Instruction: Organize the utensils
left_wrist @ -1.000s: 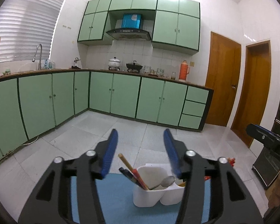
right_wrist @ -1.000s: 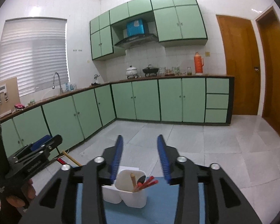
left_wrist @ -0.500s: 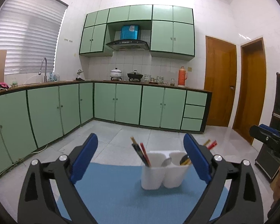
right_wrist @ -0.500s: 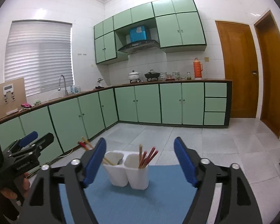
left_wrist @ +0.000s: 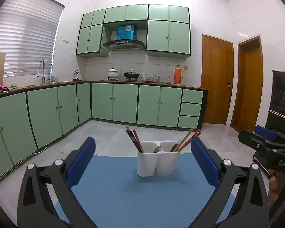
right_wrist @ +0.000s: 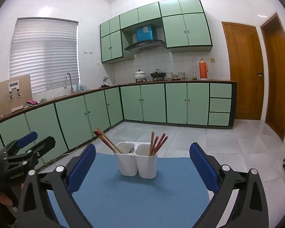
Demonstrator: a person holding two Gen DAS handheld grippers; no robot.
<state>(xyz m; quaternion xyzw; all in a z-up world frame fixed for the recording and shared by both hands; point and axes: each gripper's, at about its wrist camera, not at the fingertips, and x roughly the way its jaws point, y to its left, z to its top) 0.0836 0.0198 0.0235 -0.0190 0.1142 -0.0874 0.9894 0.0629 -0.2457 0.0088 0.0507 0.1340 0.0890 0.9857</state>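
Drawn back from the white two-cup holder (left_wrist: 158,161) since a second ago, with both sets of jaws much wider now.

Left wrist view: left gripper (left_wrist: 142,166) with jaws opening, blue pads far apart at 9 and 3 o'clock, gripping nothing; holder between them but beyond the tips, untouched. Standing upright on the blue mat (left_wrist: 123,193), just right of centre. Dark and red chopsticks (left_wrist: 134,140) leaning toward 11 o'clock in the left cup, tan and red chopsticks (left_wrist: 187,139) toward 1 o'clock in the right cup, a spoon bowl (left_wrist: 157,149) at the divider. Right gripper (left_wrist: 264,142) at 3 o'clock, well apart.

Right wrist view: right gripper (right_wrist: 142,168) likewise opening, empty. Holder (right_wrist: 137,161) at centre on the mat (right_wrist: 142,199), ahead of the pads. Left gripper (right_wrist: 28,146) at 9 o'clock, clear of the holder.
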